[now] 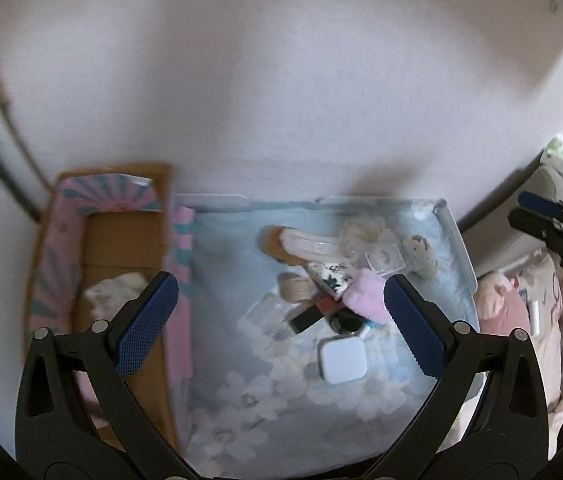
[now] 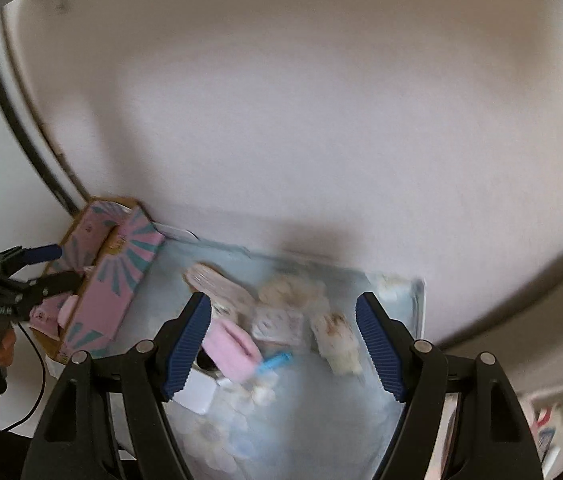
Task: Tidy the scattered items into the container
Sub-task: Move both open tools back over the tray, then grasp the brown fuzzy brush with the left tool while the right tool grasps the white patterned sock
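Left gripper point(image 1: 281, 320) gapes wide, empty — its left finger over the pink-and-teal cardboard box point(image 1: 81, 216), scattered items point(image 1: 333, 280) between its fingers on a blue floral tray point(image 1: 457, 240). Right gripper point(image 2: 283, 344) also wide, empty, above the pile — pink plush piece point(image 2: 231, 350) by its left finger.

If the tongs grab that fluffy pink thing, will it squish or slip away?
The fluffy pink thing looks plush, so it would probably squash and sag rather than stay stiff. Its fuzzy surface likely grips well. It leans on the pile, so lifting it might nudge neighbours.
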Demonstrator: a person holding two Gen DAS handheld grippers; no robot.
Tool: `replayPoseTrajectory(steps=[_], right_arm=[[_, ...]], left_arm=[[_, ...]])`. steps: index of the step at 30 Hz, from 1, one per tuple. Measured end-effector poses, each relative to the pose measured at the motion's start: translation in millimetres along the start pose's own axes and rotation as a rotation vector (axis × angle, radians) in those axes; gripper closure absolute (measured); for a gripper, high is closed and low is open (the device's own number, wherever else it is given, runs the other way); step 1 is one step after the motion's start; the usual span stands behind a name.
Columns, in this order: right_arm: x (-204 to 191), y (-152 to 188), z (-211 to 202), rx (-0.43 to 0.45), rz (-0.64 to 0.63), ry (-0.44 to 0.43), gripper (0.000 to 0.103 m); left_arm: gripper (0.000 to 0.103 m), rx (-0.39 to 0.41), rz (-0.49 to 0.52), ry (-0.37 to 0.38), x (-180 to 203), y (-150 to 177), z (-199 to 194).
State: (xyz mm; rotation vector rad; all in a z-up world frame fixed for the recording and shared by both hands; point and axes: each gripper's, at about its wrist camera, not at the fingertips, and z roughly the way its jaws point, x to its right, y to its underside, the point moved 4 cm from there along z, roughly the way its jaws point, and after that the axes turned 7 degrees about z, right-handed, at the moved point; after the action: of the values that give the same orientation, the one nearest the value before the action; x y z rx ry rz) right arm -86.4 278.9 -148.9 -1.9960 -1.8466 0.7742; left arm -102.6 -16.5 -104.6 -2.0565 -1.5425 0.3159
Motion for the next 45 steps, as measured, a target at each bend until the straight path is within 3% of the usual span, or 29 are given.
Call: replayPoseTrajectory(steps=[6,10,13,17,21,26,29,34,36,37,39,45], right_arm=[[43.7,33.0,48.0,-0.057,0.045,0.0,0.032],[69.4,54.3,89.4,-0.094,0.081,-0.01,0.032],[77.3,61.9,107.2,-0.097,0.08,-0.029,0.032],[86.5,65.2,120.9,-0.106,0.056,-0.026,0.032],[84.9,64.5,132.4,-0.118,0.043,-0.048,0.032],[84.1,62.9,146.7,-0.139,0.046,-0.07,0.032],[83.1,63.5,150.6,-0.15,0.038,-0.08,0.032],[82.0,68.0,158.2,-0.173,0.055,-0.15,0.054],[82.1,67.5,157.6,-0.173,0.067,-0.186,0.074],[82.9,67.2,156.2,-0.17,0.069,-0.186,0.078],[83.7,67.3,154.8,-0.167,0.05,-0.151,0.083],[80.8,63.4,141.7,-0.131,0.054,-0.147,0.085]], left_arm=[[0.002,-0.088,-0.002,0.049,2.8,-11.4,82.3],[0.014,-0.157,-0.04,0.086,0.2,-8.2,140.5],[0.016,-0.182,-0.081,0.111,-4.2,-3.5,168.2],[0.02,-0.197,-0.1,0.112,-7.3,2.3,188.6],[0.031,-0.202,-0.135,0.122,-11.7,6.5,200.5],[0.035,-0.205,-0.169,0.147,-13.8,7.2,207.8],[0.046,-0.203,-0.191,0.185,-14.1,8.0,208.8],[0.062,-0.194,-0.194,0.2,-13.1,6.2,207.0],[0.066,-0.191,-0.21,0.212,-13.9,4.8,205.8],[0.069,-0.184,-0.216,0.214,-18.9,4.6,202.1],[0.071,-0.171,-0.215,0.212,-19.1,2.5,200.3],[0.077,-0.136,-0.204,0.21,-12.3,-7.4,189.3]])
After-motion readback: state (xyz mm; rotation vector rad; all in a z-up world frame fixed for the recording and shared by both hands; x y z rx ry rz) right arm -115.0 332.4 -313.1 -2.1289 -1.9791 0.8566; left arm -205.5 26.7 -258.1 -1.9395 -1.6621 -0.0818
